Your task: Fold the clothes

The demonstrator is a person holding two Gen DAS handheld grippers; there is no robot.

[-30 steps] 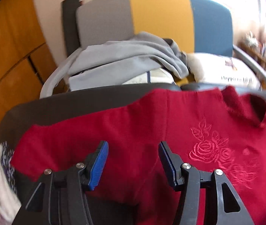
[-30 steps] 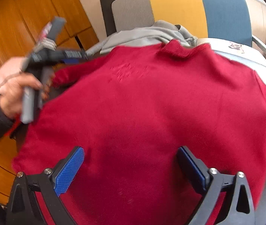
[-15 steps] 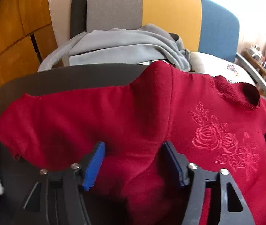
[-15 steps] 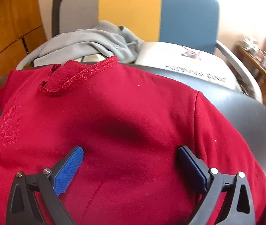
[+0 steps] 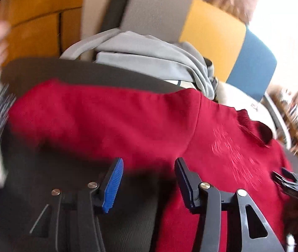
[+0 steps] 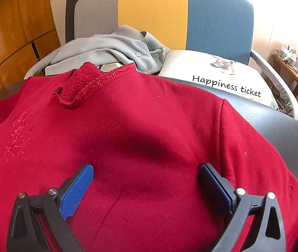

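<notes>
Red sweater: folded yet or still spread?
Spread. The red sweater lies flat on the dark table, collar and rose embroidery exposed, one sleeve extended.

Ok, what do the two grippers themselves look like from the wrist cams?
Both look alike. The left gripper and right gripper each have two black plastic fingers with cut-out triangular openings, silver round screw heads at the joints, and blue ribbed pads on the inner faces. No cables or markings show, and no sleeve shows clearly in either view.

"Happiness ticket" in black script on white cushion (image 6: 222, 77), under a deer-head print
</notes>
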